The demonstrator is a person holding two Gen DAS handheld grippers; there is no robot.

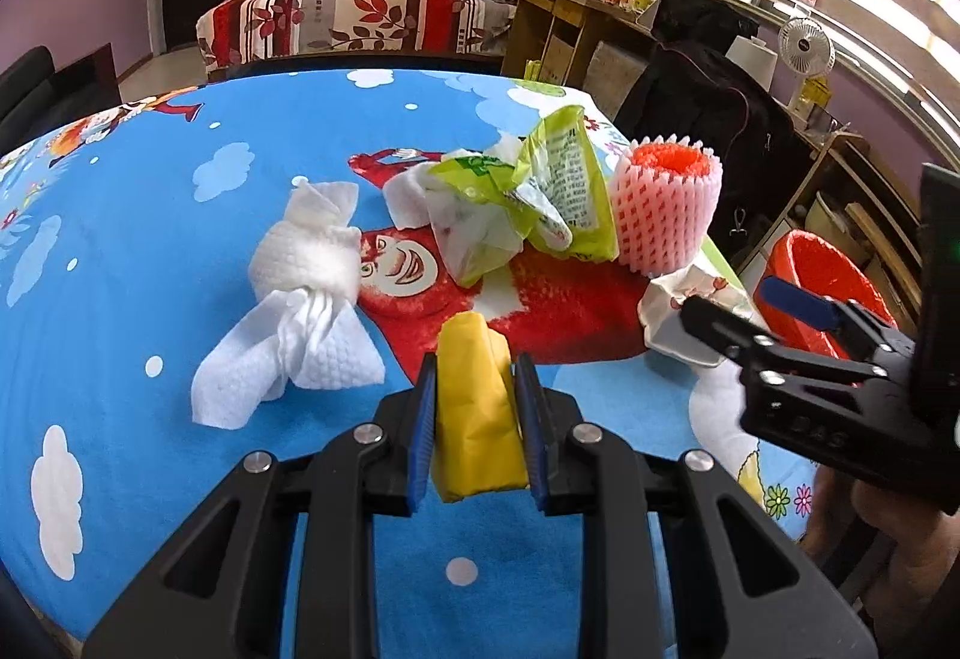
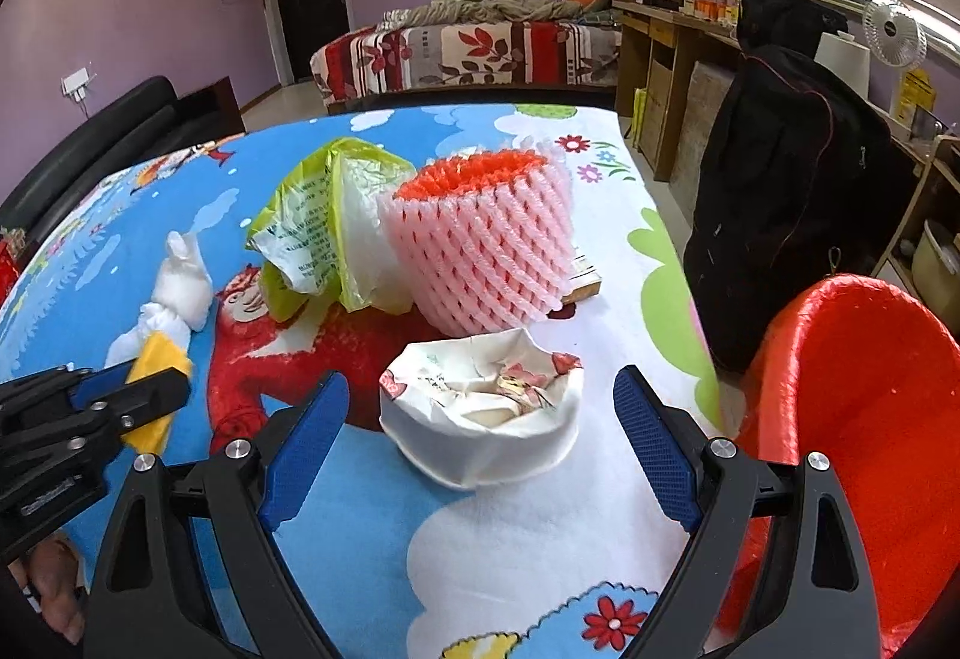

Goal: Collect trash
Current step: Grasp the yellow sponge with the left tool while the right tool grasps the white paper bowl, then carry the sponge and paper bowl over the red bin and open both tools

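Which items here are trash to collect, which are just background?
Job:
- yellow wrapper, clamped in left gripper
- crumpled paper cup, between open right gripper fingers
- pink foam net
- green bag
- white tissue
- red bin

Lying about:
- bed
- black bag
- fan

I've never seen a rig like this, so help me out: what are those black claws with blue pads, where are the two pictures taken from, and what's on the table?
No robot here: a person holds a two-fingered tool in each hand, with a camera on each looking along its fingers. The left tool is shut on a yellow wrapper. The right tool is open, its pads either side of a crumpled white wrapper. On the cartoon tablecloth also lie a tissue, a green bag and a pink foam net. A red bin stands beside the table.
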